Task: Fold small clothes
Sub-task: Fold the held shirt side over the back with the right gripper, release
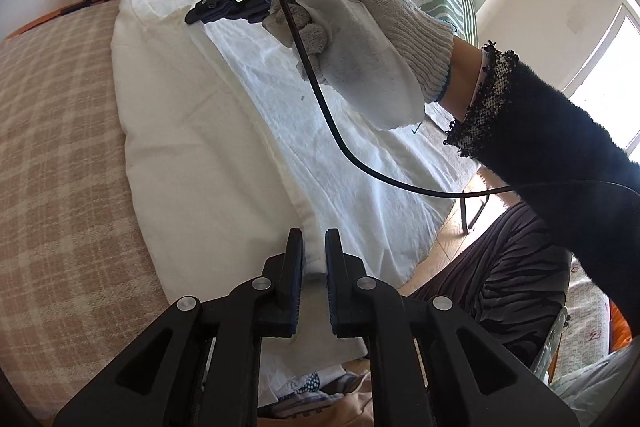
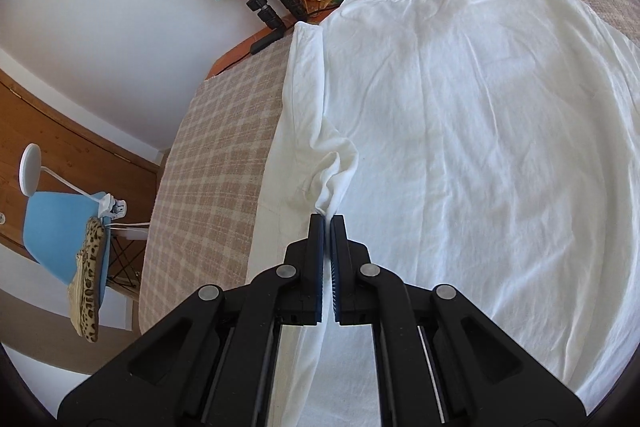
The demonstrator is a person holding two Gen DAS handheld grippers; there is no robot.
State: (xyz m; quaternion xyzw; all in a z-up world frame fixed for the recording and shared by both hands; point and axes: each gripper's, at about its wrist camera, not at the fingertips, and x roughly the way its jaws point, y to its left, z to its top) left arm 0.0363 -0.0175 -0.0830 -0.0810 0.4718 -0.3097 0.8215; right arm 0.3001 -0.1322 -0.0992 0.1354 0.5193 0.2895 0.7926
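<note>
Left wrist view: my left claw [image 1: 313, 245] has its 2 fingers clenched on the hem of the white shirt [image 1: 224, 131], with a little tuft of cloth bunched between the pads. The shirt runs away ahead of the claw, spread over the checked cover [image 1: 60, 147] of the table, its folded edge leading straight from my fingertips toward the far end. Up there my right claw [image 1: 200, 13], held in my gloved right hand [image 1: 360, 27], pinches the same long edge. A black cable [image 1: 332, 131] hangs from it across the cloth.

Right wrist view: my right claw [image 2: 328, 221] is nearly closed on a thin pleat of shirt [image 2: 460, 147] fabric, just at its tips. The sleeve [image 2: 316, 131] lies bunched directly ahead and slightly left of the claw; the broad body of the garment spreads ahead and to the right, collar at the far end. The checked cover [image 2: 224, 155] shows to the left.

I judge this cloth light, thin, and limp: it will sag between 2 grips and crease wherever it is dropped. It looks slightly slippery, so a pinch on a doubled seam or hem should hold better than on 1 layer. I would keep both grips on that long edge and hold it taut while carrying it over.
</note>
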